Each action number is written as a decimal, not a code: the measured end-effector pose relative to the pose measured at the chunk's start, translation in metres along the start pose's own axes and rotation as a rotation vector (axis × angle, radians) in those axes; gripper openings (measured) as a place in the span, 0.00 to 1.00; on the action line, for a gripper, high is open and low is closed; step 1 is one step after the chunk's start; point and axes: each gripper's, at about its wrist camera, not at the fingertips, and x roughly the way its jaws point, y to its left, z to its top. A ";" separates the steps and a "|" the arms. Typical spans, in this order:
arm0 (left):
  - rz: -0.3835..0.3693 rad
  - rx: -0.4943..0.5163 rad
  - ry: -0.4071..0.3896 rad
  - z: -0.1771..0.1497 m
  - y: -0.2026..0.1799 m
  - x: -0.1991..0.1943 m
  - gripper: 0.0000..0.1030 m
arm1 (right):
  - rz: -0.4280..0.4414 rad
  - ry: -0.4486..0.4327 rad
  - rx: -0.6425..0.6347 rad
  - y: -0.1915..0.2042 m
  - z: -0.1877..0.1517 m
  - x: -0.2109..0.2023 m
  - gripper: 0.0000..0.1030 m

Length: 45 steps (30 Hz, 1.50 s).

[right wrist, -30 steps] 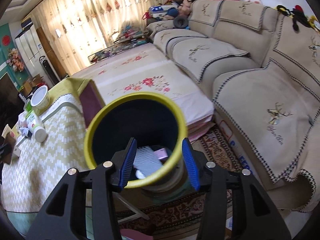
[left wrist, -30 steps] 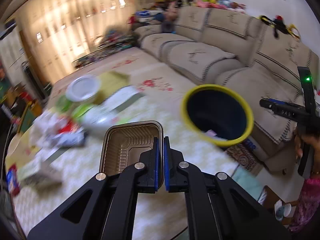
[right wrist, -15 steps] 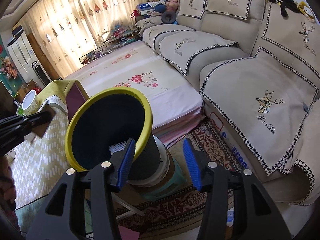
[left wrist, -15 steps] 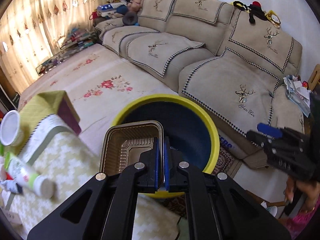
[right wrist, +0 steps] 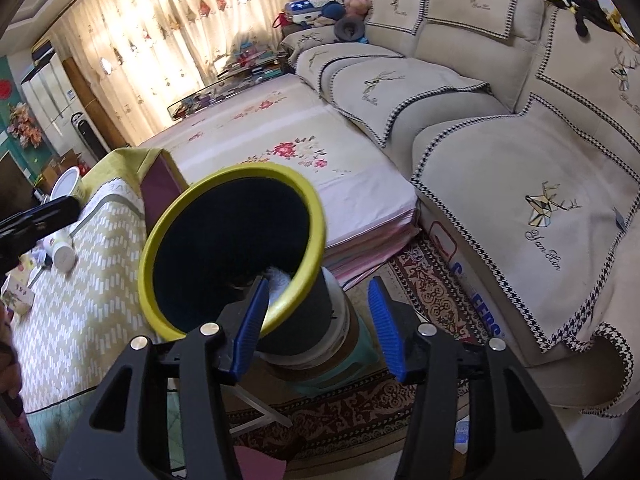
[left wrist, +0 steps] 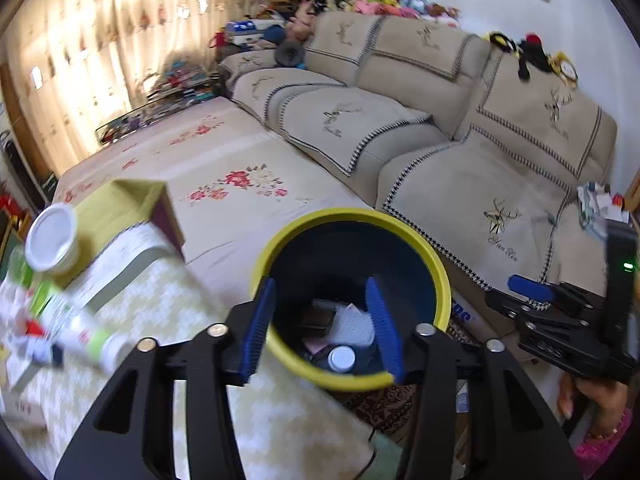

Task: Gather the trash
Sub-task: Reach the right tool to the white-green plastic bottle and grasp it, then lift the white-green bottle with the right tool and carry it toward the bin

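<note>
**Operator:** Over the bin's mouth, in the left wrist view, my left gripper [left wrist: 322, 326] hangs with its blue pads spread wide and nothing between them. The yellow-rimmed bin [left wrist: 436, 268] sits dead centre. I see trash inside it: a brown tray [left wrist: 318, 318], white paper [left wrist: 354, 326] and a white bottle cap [left wrist: 341, 358].

**Observer:** And what remains on the table?

**Operator:** At nine o'clock, the patterned tablecloth [left wrist: 280, 420] carries a green-and-white tube [left wrist: 80, 330], blurred, lying on its side. A white cup [left wrist: 52, 238] stands at ten o'clock beyond it. At three o'clock I see my right gripper [left wrist: 560, 320] from the side; from here I cannot tell its opening.

**Observer:** Right wrist view?

**Operator:** My right gripper [right wrist: 316, 320] shows its pads far apart, holding nothing. The left pad overlaps the bin [right wrist: 160, 240] rim in the frame; whether it touches, I cannot tell. The bin leans toward ten o'clock, resting on a teal stool [right wrist: 360, 364] standing on the patterned rug [right wrist: 432, 292]. At nine o'clock my left gripper [right wrist: 40, 216] pokes in as a dark shape above the tablecloth [right wrist: 80, 300]. The beige sofa [right wrist: 520, 140] fills two o'clock.
</note>
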 end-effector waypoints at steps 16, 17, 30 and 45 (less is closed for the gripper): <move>0.242 -0.299 -0.110 -0.156 0.125 -0.165 0.76 | 0.173 0.055 -0.248 0.137 -0.007 0.020 0.51; 0.255 -0.312 -0.107 -0.163 0.130 -0.170 0.76 | 0.192 0.064 -0.273 0.150 -0.007 0.023 0.51; 0.274 -0.423 -0.123 -0.220 0.168 -0.200 0.76 | 0.370 0.040 -0.603 0.301 0.008 0.056 0.61; 0.263 -0.462 -0.103 -0.223 0.181 -0.192 0.76 | 0.472 0.121 -0.648 0.338 0.008 0.101 0.52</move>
